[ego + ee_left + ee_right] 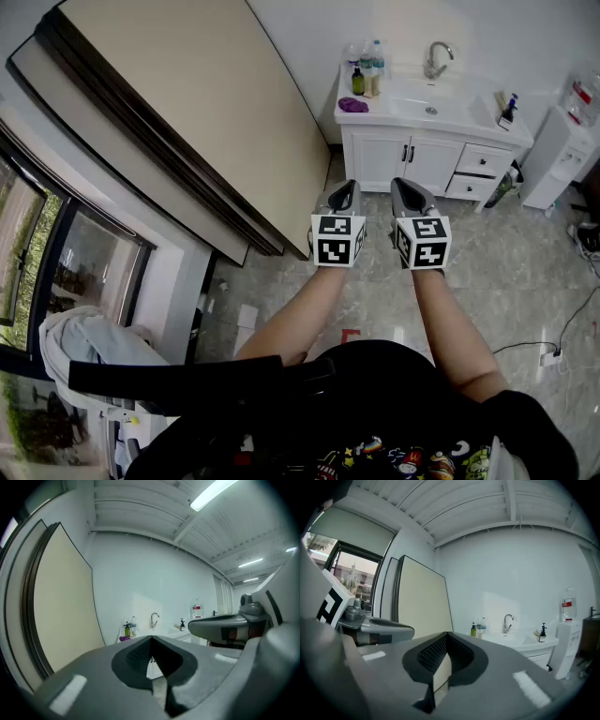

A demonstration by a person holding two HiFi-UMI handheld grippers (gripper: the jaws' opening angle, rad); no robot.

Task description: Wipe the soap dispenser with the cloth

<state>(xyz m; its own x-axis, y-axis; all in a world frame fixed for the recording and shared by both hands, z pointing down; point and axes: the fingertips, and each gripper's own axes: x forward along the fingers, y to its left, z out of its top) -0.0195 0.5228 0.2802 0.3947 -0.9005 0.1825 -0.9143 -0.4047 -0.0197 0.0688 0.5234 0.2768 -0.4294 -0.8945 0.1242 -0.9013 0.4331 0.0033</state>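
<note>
Left gripper (346, 187) hangs closed, purple cloth (352, 105) beside green soap dispenser (357, 82).

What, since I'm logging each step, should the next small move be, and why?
Probably walk closer to the sink cabinet, aiming the left gripper at the purple cloth: it and the right gripper are shut, empty, and far from the counter.

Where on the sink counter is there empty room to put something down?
The bare strip lies between the basin and the soap dispenser on the right. The left end is crowded: bottles at the back, purple cloth in front.
</note>
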